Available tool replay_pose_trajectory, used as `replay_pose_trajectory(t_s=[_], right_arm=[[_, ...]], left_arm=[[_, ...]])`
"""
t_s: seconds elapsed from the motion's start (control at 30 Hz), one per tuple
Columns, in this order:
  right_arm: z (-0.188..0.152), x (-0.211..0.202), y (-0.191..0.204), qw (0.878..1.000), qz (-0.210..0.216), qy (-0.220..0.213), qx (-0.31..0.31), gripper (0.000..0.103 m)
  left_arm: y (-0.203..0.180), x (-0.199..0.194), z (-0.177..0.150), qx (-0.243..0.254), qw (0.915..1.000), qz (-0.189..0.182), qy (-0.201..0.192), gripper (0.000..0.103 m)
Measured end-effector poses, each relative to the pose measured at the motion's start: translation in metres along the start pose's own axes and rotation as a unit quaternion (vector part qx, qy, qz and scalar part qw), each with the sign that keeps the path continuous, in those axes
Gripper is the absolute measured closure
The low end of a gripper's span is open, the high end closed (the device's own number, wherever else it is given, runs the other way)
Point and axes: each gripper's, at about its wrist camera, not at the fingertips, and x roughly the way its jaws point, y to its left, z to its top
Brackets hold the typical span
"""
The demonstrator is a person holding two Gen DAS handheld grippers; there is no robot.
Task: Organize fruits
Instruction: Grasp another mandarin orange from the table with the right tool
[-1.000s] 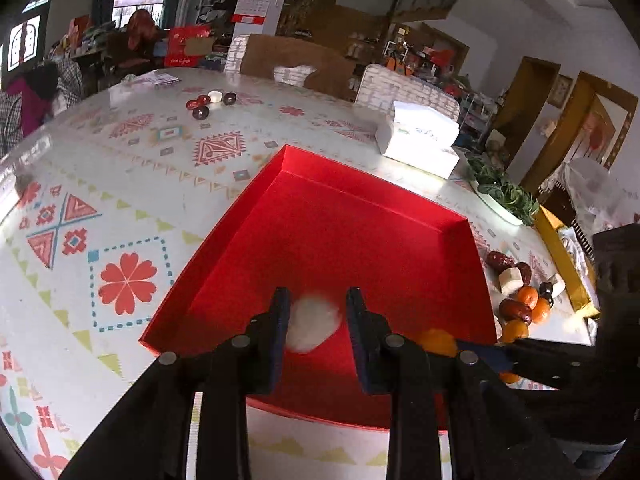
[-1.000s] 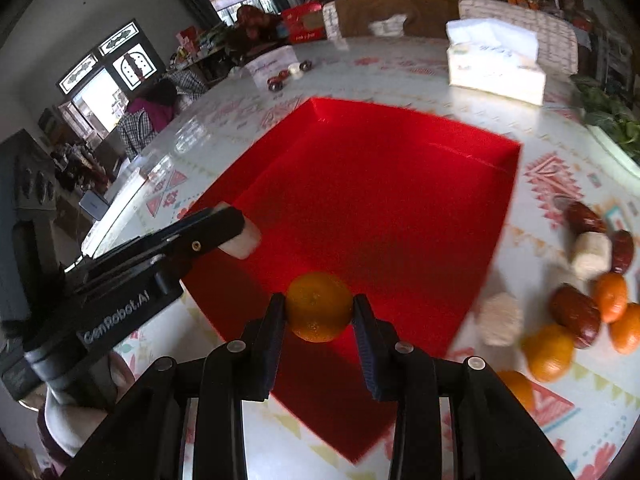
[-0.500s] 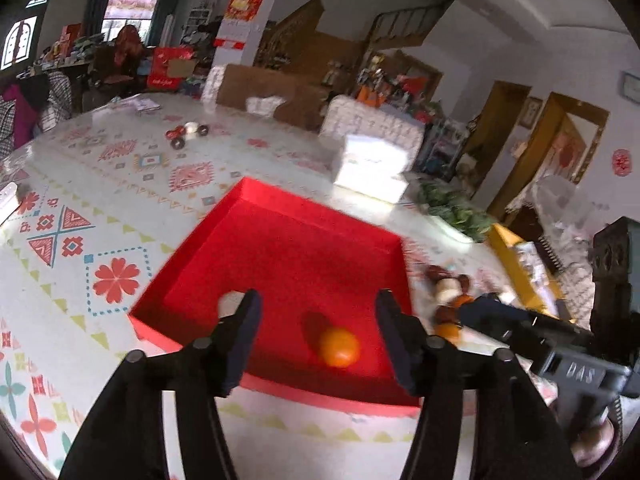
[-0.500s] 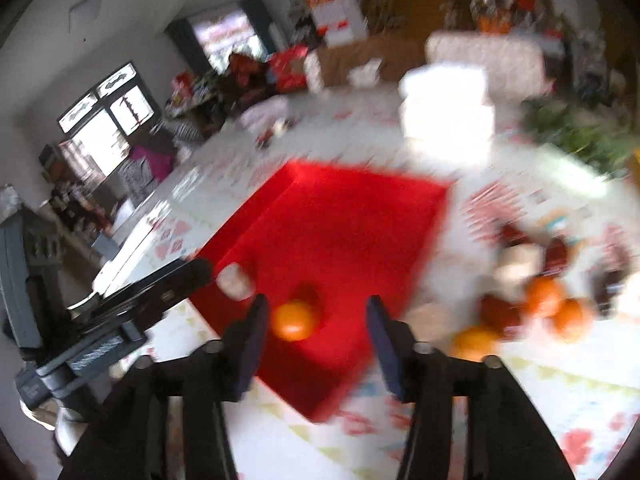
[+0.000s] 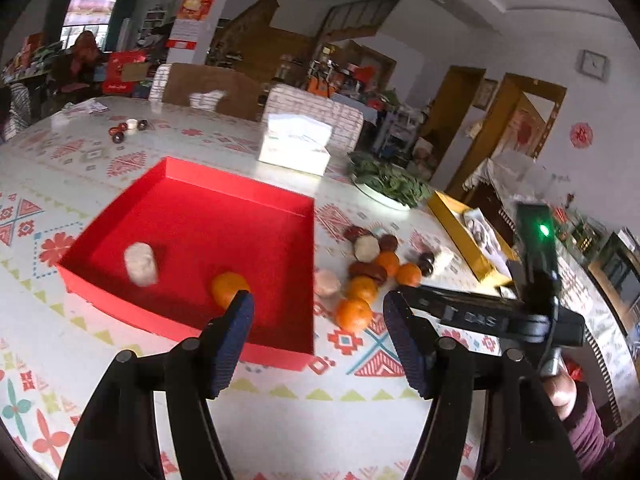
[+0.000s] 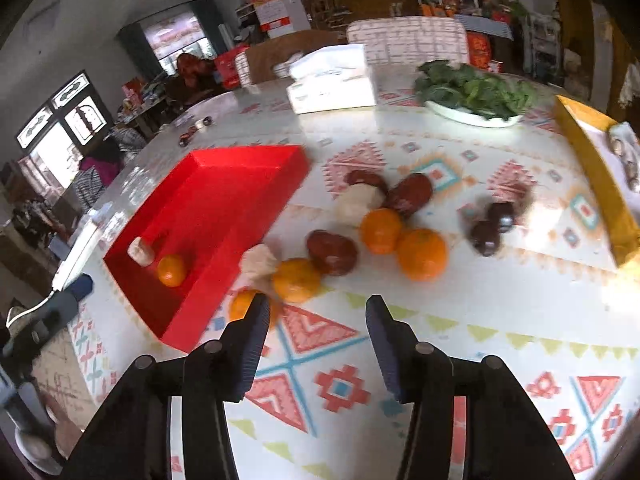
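Both grippers hang empty with jaws spread wide: your left gripper (image 5: 318, 334) over the near right corner of the red tray (image 5: 120, 208), your right gripper (image 6: 314, 334) over the patterned table (image 6: 480, 320). Inside the tray sit one orange (image 5: 229, 287) and one white piece (image 5: 139, 262), near its front wall. Everything else waits outside, in a loose pile (image 6: 360, 236) just right of the tray: oranges, dark red fruits, pale lumps. From your right gripper, that pile lies straight ahead and a touch left, nearest orange (image 6: 297, 280) just beyond the left finger. Your right hand looks nearer; the left one would have to cross the tray's wall.
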Motion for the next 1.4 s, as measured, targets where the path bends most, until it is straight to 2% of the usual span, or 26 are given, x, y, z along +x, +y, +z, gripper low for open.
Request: replay_pose_trajectory(t_s=[0.17,0.3,0.37,0.4,0.43,0.53,0.67,0.83,1.03,1.13,1.27,1.4], right_arm=[[0.003,0.031,0.015,1.0,0.008,0.024,0.014,0.049],[0.008,0.044,0.017,0.999,-0.012,0.02,0.027,0.048],[0.01,0.047,0.015,0.999,-0.009,0.021,0.037,0.051],[0.011,0.048,0.012,0.999,-0.009,0.019,0.04,0.055],[0.011,0.048,0.01,0.999,-0.012,0.019,0.043,0.068],[0.01,0.046,0.001,0.999,0.002,0.023,0.048,0.068],[0.002,0.032,-0.004,0.999,-0.008,0.02,0.038,0.068],[-0.013,-0.002,-0.036,0.998,0.007,-0.003,0.065,0.068],[-0.022,-0.042,-0.101,0.991,-0.011,-0.049,0.126,0.068],[-0.026,-0.047,-0.132,0.984,-0.005,-0.061,0.164,0.068],[-0.029,-0.042,-0.145,0.981,0.018,-0.053,0.188,0.068],[-0.027,-0.043,-0.142,0.982,0.028,-0.057,0.18,0.068]], left_arm=[[-0.009,0.006,-0.009,0.026,0.9996,0.001,0.013,0.037],[-0.019,0.013,-0.015,0.049,0.9985,-0.002,0.024,0.037],[-0.024,0.017,-0.017,0.06,0.9977,-0.007,0.03,0.037],[-0.027,0.018,-0.018,0.063,0.9974,-0.011,0.031,0.037],[-0.03,0.021,-0.019,0.067,0.997,-0.015,0.034,0.037],[-0.039,0.029,-0.021,0.076,0.996,-0.02,0.044,0.037],[-0.053,0.038,-0.022,0.092,0.994,-0.022,0.055,0.037],[-0.071,0.056,-0.023,0.12,0.9901,-0.018,0.07,0.037],[-0.093,0.078,-0.017,0.134,0.9875,-0.022,0.081,0.037],[-0.108,0.099,-0.011,0.158,0.9834,-0.002,0.088,0.037],[-0.107,0.135,0.005,0.142,0.9839,0.023,0.106,0.037],[-0.099,0.164,0.016,0.131,0.9833,0.047,0.118,0.037]])
